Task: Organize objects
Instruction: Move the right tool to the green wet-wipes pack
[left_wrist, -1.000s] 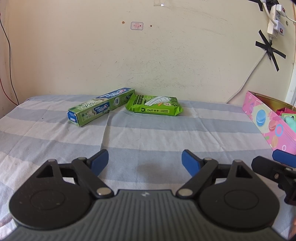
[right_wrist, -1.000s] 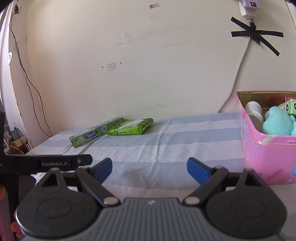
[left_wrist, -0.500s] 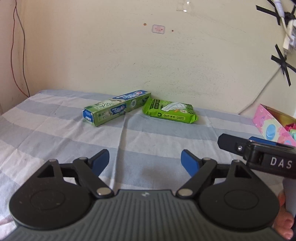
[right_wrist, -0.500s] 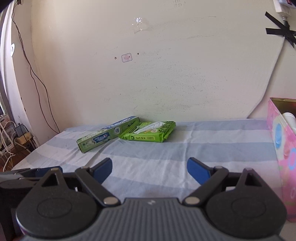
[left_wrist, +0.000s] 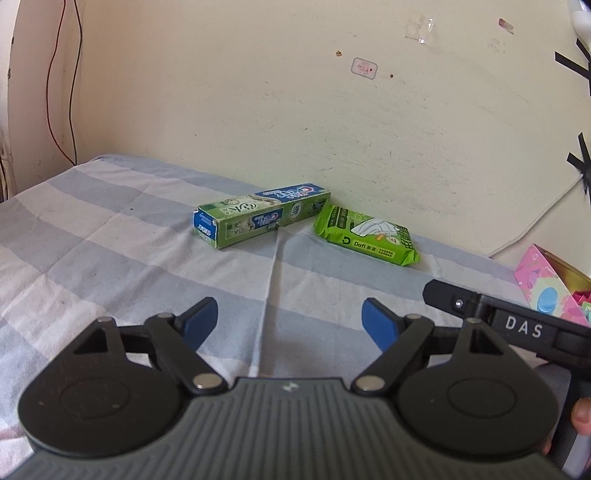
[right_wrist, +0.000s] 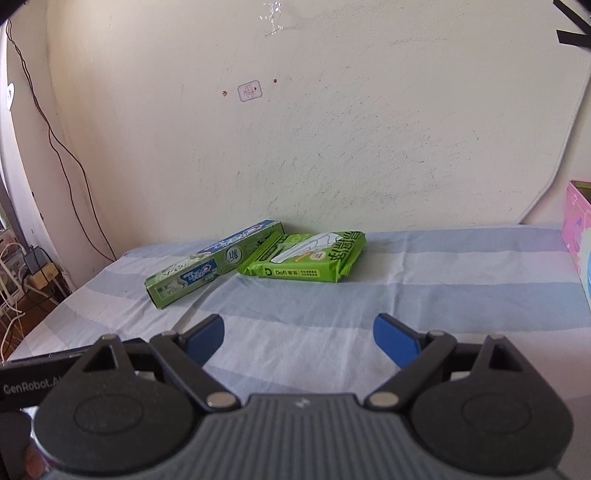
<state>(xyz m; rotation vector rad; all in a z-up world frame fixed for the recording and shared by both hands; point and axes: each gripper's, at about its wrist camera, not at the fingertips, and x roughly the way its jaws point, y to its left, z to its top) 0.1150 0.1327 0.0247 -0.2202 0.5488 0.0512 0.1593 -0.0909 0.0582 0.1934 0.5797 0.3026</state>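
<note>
I am approaching with my left gripper and right gripper both spread and empty. The toothpaste box and wipes pack lie touching by the wall; next I must reach forward and pinch one.

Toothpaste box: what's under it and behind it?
The toothpaste box lies flat on the striped bedsheet; bare wall behind it. Its far end touches the green wipes pack; anything underneath is hidden.

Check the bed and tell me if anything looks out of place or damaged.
Two things still lie loose by the wall: the toothpaste box and the green wipes pack, both at a slant, their near corners meeting or nearly so. The pink box sits at the right edge. Nothing looks spilled or damaged.
</note>
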